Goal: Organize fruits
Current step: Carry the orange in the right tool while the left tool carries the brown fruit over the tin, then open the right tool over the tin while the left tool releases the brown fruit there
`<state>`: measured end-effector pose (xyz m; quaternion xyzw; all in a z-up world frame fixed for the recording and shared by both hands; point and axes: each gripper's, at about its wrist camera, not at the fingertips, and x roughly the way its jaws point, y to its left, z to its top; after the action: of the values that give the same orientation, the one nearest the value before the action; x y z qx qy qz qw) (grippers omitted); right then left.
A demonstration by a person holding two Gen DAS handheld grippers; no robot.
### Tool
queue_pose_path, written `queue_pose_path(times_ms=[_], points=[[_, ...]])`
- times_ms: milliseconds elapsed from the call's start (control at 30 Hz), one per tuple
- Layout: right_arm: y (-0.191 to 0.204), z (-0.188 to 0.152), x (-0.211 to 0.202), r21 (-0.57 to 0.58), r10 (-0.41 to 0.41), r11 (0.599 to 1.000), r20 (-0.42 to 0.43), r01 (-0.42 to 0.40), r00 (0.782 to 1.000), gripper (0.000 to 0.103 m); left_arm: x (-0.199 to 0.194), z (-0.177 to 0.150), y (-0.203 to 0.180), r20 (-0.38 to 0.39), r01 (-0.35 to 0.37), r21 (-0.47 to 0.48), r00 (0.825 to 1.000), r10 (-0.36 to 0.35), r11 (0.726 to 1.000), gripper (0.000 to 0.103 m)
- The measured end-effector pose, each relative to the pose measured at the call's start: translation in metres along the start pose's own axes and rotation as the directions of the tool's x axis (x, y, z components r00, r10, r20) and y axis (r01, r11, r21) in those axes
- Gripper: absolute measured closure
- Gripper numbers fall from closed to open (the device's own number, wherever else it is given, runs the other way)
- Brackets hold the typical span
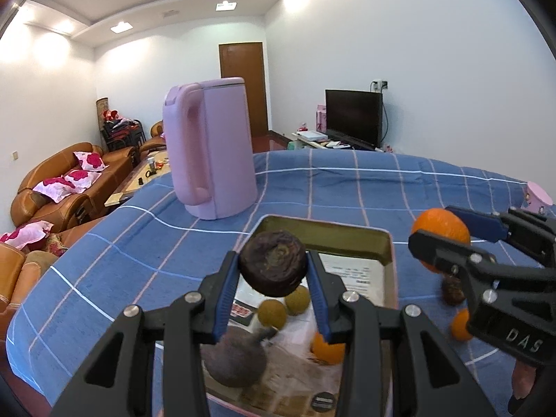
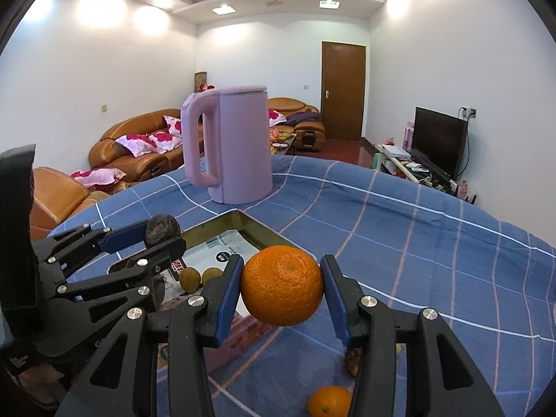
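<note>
My left gripper [image 1: 273, 269] is shut on a dark wrinkled passion fruit [image 1: 273, 262] and holds it above the metal tray [image 1: 389, 243]. In the tray lie two small greenish-brown fruits [image 1: 272, 312], a dark purple fruit [image 1: 234, 359] and a small orange [image 1: 326, 349]. My right gripper [image 2: 282, 286] is shut on a large orange [image 2: 282, 285], held above the blue checked cloth just right of the tray [image 2: 264, 234]. The right gripper also shows in the left wrist view [image 1: 439, 236], and the left gripper in the right wrist view [image 2: 161, 236].
A pink kettle [image 1: 212, 149] stands behind the tray. On the cloth to the right of the tray lie a small orange [image 2: 329, 401] and a brown fruit [image 1: 453, 290]. A pink object [image 1: 538, 194] sits at the table's far right. Sofas stand beyond the table's left edge.
</note>
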<state>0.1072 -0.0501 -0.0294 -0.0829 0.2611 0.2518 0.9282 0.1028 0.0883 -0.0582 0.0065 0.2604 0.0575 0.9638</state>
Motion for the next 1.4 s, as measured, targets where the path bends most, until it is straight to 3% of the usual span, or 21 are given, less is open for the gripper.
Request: queue_pose_path(times_ms=[633,1400], points=[[0.017,-0.003,0.057,0.001,0.034,0.999,-0.086,-0.034,0.996,0.055,0.037,0.010,0.025,-0.089,-0.028,0.002,0.996,0.028,1.000,0.062],[0.025,-0.009,0.076,-0.041,0.019,0.999,-0.137,-0.025,0.990,0.055,0.056,0.008,0.017,-0.161,-0.032,0.054,0.986,0.040,0.998,0.062]])
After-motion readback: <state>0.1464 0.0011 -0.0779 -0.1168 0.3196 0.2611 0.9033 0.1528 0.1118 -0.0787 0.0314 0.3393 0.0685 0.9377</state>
